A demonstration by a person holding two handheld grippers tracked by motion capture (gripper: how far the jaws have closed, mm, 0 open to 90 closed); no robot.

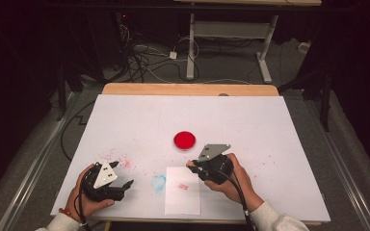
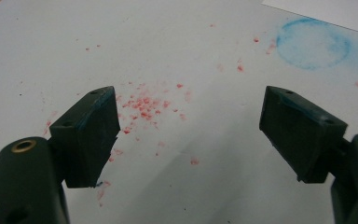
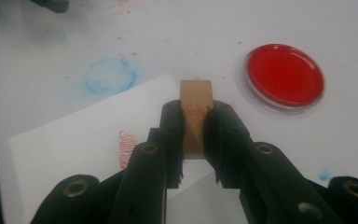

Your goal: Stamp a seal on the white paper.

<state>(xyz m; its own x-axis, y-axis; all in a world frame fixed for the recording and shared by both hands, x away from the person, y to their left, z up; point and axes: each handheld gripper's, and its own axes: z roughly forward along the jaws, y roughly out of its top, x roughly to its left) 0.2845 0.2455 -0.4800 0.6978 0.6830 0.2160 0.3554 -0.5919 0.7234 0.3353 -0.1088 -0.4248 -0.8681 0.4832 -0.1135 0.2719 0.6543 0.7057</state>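
My right gripper (image 3: 196, 119) is shut on a small wooden stamp block (image 3: 196, 100), held above the far edge of a white sheet of paper (image 3: 74, 140) that bears a red stamped mark (image 3: 127, 148). A round red ink pad (image 3: 284, 74) lies just beyond and to the right. From above, the right gripper (image 1: 192, 167) sits between the ink pad (image 1: 184, 140) and the paper (image 1: 182, 192). My left gripper (image 2: 191, 126) stands open over red ink specks on the table, with nothing between its jaws; it rests at the front left (image 1: 127, 180).
A faint blue ink ring (image 1: 158, 182) marks the white table (image 1: 270, 125) left of the paper; it shows too as a blue ring (image 2: 313, 44). Red specks (image 1: 120, 161) dot the front left. Cables and a desk frame (image 1: 192, 43) lie on the floor beyond.
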